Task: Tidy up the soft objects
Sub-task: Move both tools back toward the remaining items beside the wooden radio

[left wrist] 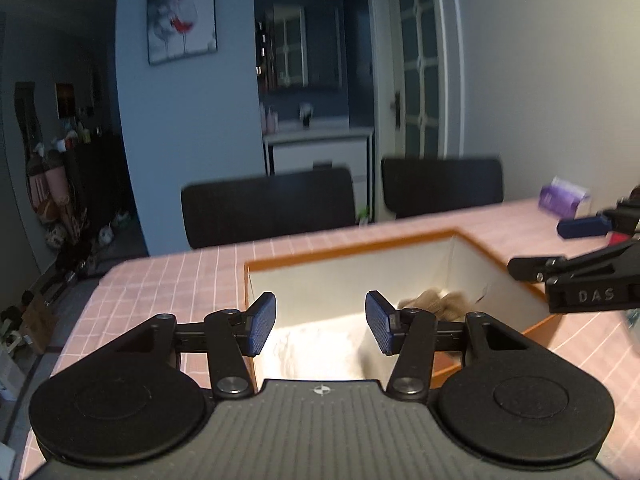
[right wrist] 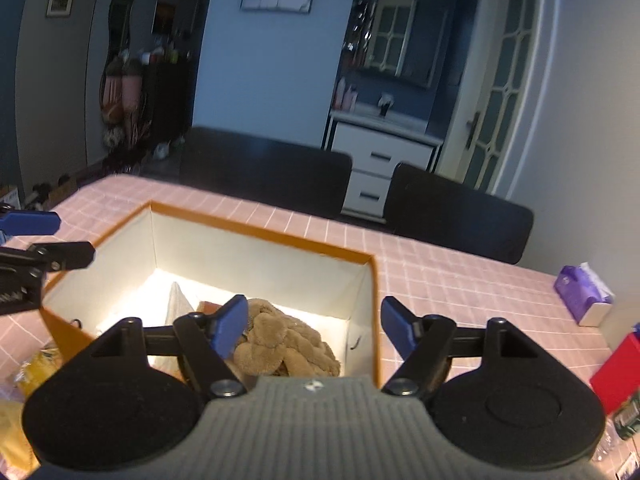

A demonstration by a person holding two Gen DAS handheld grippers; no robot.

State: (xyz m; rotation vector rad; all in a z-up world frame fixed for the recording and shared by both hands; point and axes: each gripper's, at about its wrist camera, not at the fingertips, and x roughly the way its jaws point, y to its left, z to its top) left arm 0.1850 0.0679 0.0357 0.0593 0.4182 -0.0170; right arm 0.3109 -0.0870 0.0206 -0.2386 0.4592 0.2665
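We hold our left gripper [left wrist: 320, 326] over the near left part of the orange box [left wrist: 360, 246], with its blue fingers wide apart and nothing between them. We hold our right gripper [right wrist: 314, 330] over the near right side of the same box, fingers wide apart too and holding nothing. The brown plush toy [right wrist: 286, 344] lies inside the box, in the corner on the right. The right view shows the toy big and clear, with a white cloth [right wrist: 178, 304] beside it. The left view shows only a bit of the toy behind a finger. The box sits on the pink checked tablecloth [right wrist: 440, 280]. A purple tissue pack [right wrist: 582, 292] lies far off to the right.
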